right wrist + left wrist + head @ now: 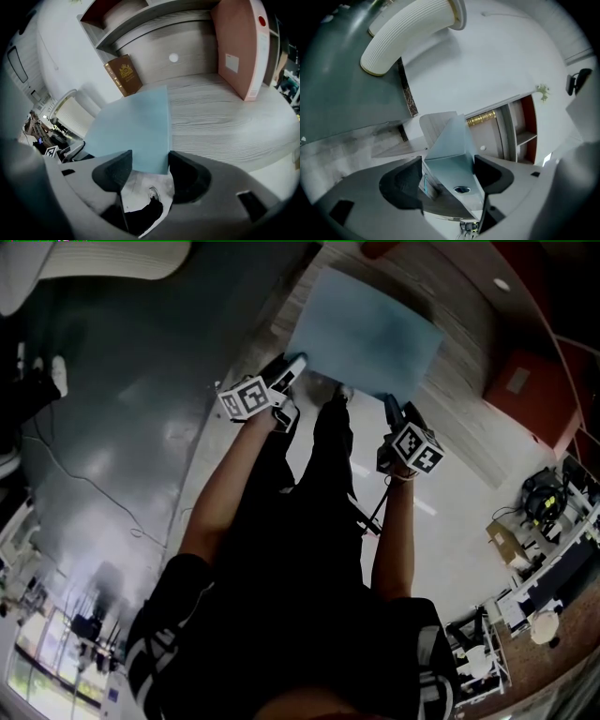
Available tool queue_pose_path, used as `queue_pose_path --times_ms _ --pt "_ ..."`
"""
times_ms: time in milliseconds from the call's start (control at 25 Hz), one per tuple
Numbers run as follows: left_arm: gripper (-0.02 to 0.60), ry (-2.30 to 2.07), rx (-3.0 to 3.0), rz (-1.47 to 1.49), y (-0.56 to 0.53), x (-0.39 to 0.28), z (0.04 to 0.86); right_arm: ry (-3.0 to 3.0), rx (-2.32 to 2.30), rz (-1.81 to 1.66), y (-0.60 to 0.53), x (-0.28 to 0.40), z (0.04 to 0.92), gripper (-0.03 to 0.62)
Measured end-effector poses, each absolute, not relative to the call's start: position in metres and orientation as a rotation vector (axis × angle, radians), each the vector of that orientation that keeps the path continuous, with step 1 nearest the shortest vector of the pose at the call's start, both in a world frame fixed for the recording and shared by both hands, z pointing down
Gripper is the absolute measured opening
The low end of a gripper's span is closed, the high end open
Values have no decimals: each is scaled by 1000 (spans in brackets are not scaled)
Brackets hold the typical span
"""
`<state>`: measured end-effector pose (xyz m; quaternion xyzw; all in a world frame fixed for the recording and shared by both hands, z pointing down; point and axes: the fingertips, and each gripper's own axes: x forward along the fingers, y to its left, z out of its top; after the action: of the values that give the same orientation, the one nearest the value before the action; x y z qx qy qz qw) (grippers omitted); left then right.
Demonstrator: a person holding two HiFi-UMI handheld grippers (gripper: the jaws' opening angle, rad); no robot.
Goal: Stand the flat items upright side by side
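Note:
A light blue binder (366, 329) hangs tilted in front of a wooden shelf (459, 320), and I have a gripper at each near corner. In the left gripper view its spine (450, 168), with a round finger hole, lies between the jaws of my left gripper (449, 177). The right pad is against it, but a thin gap shows at the left pad, so this gripper stands open around it. My right gripper (150, 171) is shut on the binder's near end (136, 131), which fills its jaw gap. My left gripper (292, 367) and right gripper (391, 407) also show in the head view.
On the shelf board (220, 122) a brown book (124, 75) leans at the back left. A pink binder (236, 47) stands upright at the right. A white ribbed column (412, 35) is off to the left. Grey floor (122, 427) lies below, with office clutter (544, 502) at the right.

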<state>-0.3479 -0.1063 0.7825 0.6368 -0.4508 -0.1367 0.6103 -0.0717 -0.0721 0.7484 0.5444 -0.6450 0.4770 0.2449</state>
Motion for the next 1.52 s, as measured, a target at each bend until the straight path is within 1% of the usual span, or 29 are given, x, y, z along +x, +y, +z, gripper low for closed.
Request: queue_pose_path --times_ms 440,760,1200,1520 --pt "322 -1038 1497 -273 -109 -349 767 -1793 1520 1310 -75 -72 744 270" --pt "308 -1133 1595 -214 -113 -352 715 -1848 1535 1329 -75 -69 737 272" --pt "279 -1263 1929 -58 -140 -291 593 -1908 1505 1338 -85 -47 727 275" --pt "272 -1340 2111 71 -136 -232 538 -1933 1414 1314 -89 -29 723 275"
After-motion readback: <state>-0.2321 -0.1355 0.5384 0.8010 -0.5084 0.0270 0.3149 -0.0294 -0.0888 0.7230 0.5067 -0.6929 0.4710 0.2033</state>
